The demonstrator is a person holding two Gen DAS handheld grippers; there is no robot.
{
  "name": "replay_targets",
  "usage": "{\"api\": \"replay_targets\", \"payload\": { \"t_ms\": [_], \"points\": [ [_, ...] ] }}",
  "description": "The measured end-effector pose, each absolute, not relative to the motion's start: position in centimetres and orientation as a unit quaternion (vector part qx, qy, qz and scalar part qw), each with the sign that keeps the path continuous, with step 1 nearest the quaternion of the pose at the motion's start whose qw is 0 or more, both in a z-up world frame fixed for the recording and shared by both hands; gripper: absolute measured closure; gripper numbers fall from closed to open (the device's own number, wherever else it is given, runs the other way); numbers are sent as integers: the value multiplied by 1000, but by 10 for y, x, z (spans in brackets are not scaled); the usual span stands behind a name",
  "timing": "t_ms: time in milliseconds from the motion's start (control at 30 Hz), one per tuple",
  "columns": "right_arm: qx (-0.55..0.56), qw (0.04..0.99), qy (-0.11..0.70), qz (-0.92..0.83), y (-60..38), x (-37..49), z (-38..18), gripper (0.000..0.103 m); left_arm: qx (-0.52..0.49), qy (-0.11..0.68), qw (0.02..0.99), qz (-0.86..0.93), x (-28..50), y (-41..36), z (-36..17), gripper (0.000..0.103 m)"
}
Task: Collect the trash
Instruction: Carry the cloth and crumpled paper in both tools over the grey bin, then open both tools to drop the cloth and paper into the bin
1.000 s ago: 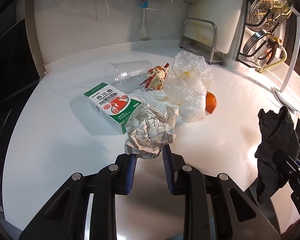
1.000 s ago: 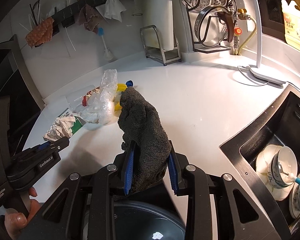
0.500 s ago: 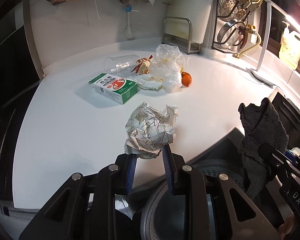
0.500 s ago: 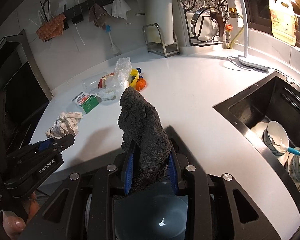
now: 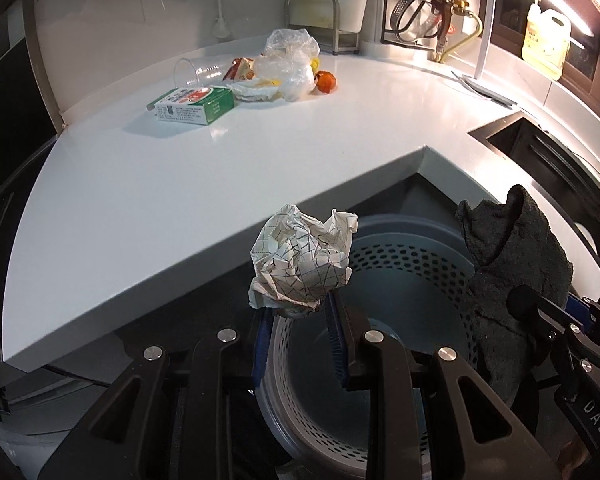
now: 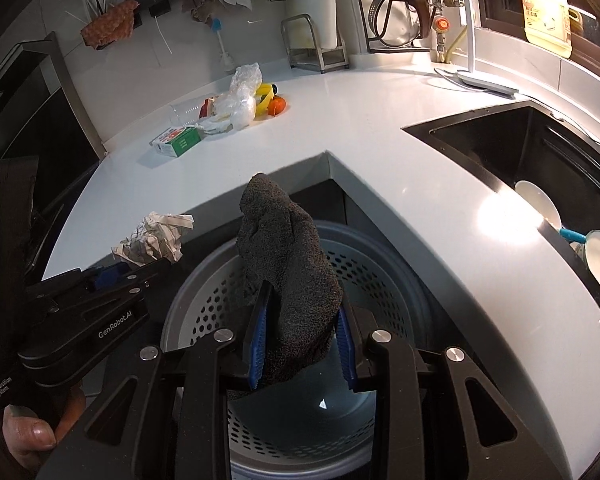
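White tabletop [image 5: 148, 184] wraps around a grey perforated bin [image 6: 380, 276] set below its inner corner. Over the bin's left rim, the left claw [image 5: 298, 322] is clenched on a crumpled paper ball [image 5: 304, 264] with a line pattern. Over the bin's middle, the right claw [image 6: 300, 344] grips a dark grey cloth [image 6: 288, 272] that stands up between its blue pads. Far behind the bin on the tabletop lie a green-and-white carton [image 5: 192, 105], a tipped clear cup [image 5: 198, 70], a plastic bag [image 5: 288, 64] and an orange scrap [image 5: 326, 81], close together. Right of the bin, a black sink [image 6: 540, 184] holds dishes.
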State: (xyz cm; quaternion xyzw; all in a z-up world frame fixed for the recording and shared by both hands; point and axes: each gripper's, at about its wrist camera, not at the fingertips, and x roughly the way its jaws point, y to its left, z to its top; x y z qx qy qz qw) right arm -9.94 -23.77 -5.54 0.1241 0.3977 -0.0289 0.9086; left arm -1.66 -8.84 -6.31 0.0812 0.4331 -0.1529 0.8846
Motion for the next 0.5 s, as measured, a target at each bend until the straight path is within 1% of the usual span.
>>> {"api": "replay_targets", "payload": {
  "t_ms": [367, 500],
  "points": [
    [131, 894, 427, -24, -236, -114, -85, 74, 92, 472, 861, -168, -27, -94, -91, 76],
    [134, 891, 433, -24, -238, -114, -94, 74, 94, 473, 860, -166, -29, -94, -95, 72]
  ]
}}
